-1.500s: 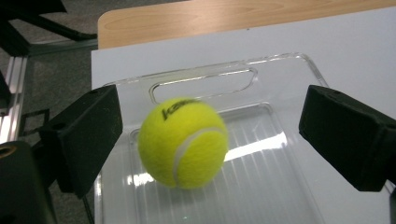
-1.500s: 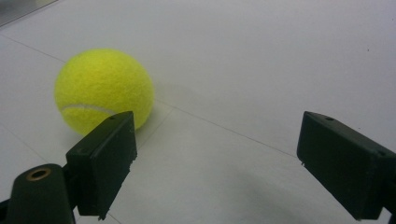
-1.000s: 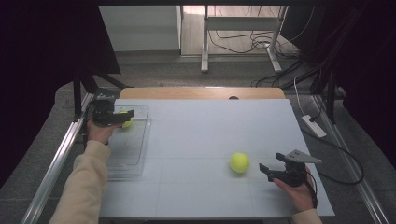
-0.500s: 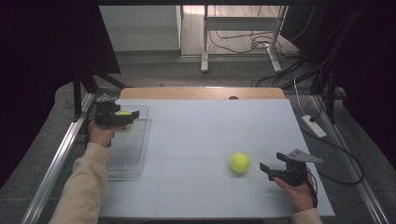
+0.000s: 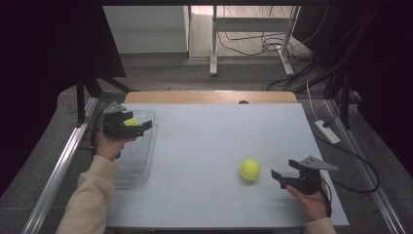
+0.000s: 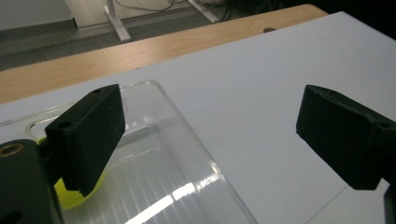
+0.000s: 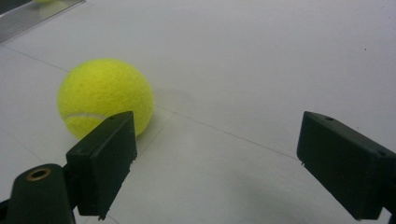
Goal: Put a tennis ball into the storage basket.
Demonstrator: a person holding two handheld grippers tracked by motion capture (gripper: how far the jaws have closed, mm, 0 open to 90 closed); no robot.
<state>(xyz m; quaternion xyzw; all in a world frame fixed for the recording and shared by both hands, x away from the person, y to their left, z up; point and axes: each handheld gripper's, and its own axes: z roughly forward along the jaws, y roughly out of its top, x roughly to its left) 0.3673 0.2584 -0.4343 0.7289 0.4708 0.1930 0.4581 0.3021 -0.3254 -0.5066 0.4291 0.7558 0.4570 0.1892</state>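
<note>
The left gripper (image 5: 141, 127), jaws spread and empty, hovers over the clear tray (image 5: 141, 165); a tennis ball (image 5: 130, 122) lies at its 9 o'clock. The right gripper (image 5: 276, 178), also spread, has another tennis ball (image 5: 250, 169) at its 10 o'clock.

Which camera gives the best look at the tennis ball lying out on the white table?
The right gripper view: the tennis ball is close and sharp, its seam visible, just beyond the open right tongs. The high view shows it small on the table.

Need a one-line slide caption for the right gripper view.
Open right gripper facing a yellow tennis ball resting on the white table.
</note>
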